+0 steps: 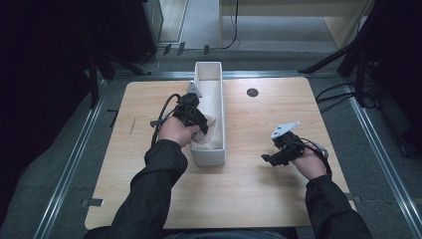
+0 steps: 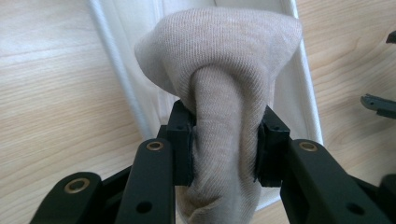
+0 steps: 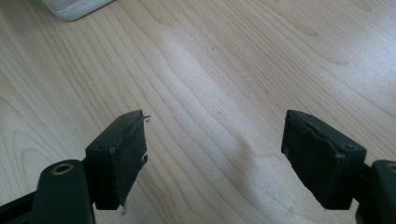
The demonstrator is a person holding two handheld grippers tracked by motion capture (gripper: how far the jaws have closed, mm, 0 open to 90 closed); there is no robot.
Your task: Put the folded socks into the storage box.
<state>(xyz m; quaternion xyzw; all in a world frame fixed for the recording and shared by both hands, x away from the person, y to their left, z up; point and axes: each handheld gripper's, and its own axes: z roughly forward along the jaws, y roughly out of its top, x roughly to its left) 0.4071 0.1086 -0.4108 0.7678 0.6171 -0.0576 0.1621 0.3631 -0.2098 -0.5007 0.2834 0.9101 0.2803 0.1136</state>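
Left hand-held gripper (image 2: 225, 154) clamps beige sock (image 2: 219, 84) over white bin's (image 1: 219, 149) near end; release remains. Right hand-held gripper (image 3: 215, 154) rests wide open, empty, above bench (image 1: 259, 189).

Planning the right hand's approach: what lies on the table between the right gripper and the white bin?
Bare wood: in the high view nothing lies between the right gripper and the white bin.
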